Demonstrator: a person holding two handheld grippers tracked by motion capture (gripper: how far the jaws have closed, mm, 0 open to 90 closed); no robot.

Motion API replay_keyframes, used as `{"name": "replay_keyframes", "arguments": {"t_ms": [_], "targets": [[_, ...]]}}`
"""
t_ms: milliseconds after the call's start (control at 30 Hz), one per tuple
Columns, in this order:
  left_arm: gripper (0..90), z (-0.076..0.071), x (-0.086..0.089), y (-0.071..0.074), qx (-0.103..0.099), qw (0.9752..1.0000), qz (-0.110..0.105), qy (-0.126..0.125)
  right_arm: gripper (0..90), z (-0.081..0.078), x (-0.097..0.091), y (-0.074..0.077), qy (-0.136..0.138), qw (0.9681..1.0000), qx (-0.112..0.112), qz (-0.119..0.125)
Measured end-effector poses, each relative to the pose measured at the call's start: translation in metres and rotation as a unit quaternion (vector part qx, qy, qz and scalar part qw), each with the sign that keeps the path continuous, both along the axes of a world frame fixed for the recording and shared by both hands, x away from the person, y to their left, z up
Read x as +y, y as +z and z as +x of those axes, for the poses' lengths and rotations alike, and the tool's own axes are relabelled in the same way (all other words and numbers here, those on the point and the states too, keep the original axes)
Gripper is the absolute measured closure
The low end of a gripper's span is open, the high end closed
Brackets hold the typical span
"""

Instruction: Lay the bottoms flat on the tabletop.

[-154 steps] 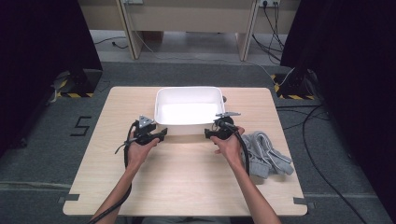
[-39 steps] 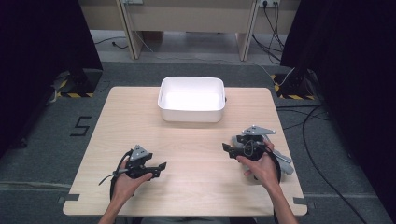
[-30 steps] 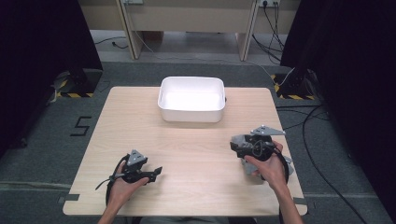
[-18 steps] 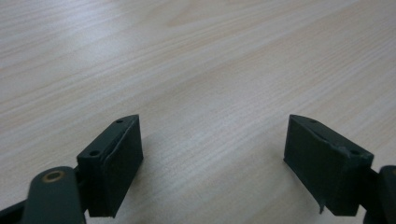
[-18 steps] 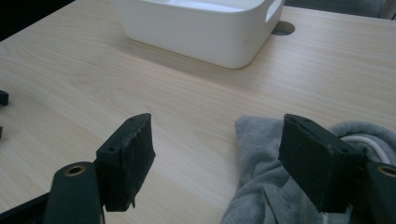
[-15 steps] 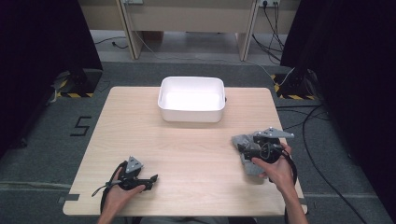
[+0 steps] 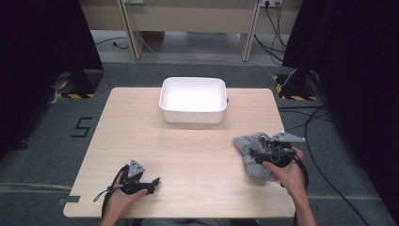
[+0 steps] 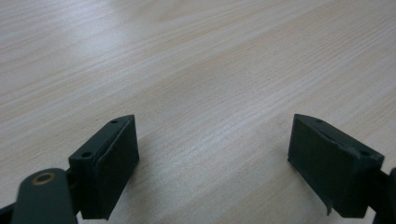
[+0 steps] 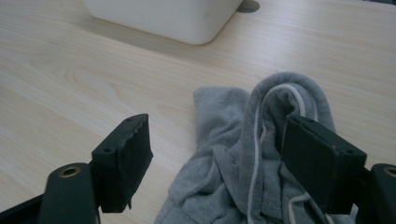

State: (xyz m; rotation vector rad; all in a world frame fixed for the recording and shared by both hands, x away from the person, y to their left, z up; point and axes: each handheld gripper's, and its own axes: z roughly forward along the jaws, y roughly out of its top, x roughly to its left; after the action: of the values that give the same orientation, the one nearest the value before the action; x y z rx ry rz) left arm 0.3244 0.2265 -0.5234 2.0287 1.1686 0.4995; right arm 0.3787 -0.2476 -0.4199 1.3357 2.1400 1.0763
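A crumpled grey hooded garment with a white drawstring lies at the table's right side. My right gripper hovers over it, pointing left. In the right gripper view the garment lies between and under the jaws of my right gripper, which have just been opening; the pads do not press it. My left gripper rests low near the front left edge. Its jaws stand wide over bare wood with nothing between them, and have just been opening. A white tub stands at the back middle.
The light wooden table ends close behind both hands at the front edge. The white tub's corner lies ahead of the right gripper. Cables run over the grey floor to the right, and dark curtains flank the table.
Both hands have drawn back from the tub toward the front edge. Over the last second the right gripper has slid right and nearer over the grey garment; the left has barely shifted.
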Motion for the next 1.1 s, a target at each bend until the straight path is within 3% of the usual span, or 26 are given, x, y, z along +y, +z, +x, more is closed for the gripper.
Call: {"name": "replay_keyframes", "arguments": {"t_ms": [267, 433, 567, 667, 800, 967, 1100], "targets": [[14.6, 0.001, 0.000, 0.000, 0.001, 1.0000, 0.000, 0.002, 23.5, 0.005, -0.007, -0.015, -0.003, 0.9996, 0.026, -0.014], [14.5, 0.001, 0.000, 0.000, 0.000, 1.0000, -0.001, 0.003, 24.1, 0.012, -0.015, -0.032, -0.016, 0.9982, 0.042, -0.038], [14.6, 0.001, 0.000, 0.000, 0.000, 1.0000, -0.001, 0.003, 25.4, 0.015, -0.016, -0.042, -0.016, 0.9978, 0.054, -0.036], [14.6, 0.001, 0.000, 0.000, 0.000, 1.0000, -0.001, 0.003, 34.6, 0.017, -0.016, -0.047, -0.004, 0.9974, 0.059, -0.040], [14.5, 0.001, 0.000, 0.000, 0.000, 1.0000, -0.001, 0.004, 39.8, 0.017, -0.015, -0.055, 0.004, 0.9969, 0.076, -0.021], [14.5, 0.001, 0.000, 0.000, 0.000, 1.0000, -0.001, 0.005, 41.1, 0.014, 0.002, -0.061, 0.015, 0.9959, 0.083, -0.031], [14.5, 0.001, 0.000, 0.000, 0.000, 1.0000, -0.001, 0.005, 40.9, 0.009, 0.027, -0.061, 0.033, 0.9951, 0.087, -0.032]]}}
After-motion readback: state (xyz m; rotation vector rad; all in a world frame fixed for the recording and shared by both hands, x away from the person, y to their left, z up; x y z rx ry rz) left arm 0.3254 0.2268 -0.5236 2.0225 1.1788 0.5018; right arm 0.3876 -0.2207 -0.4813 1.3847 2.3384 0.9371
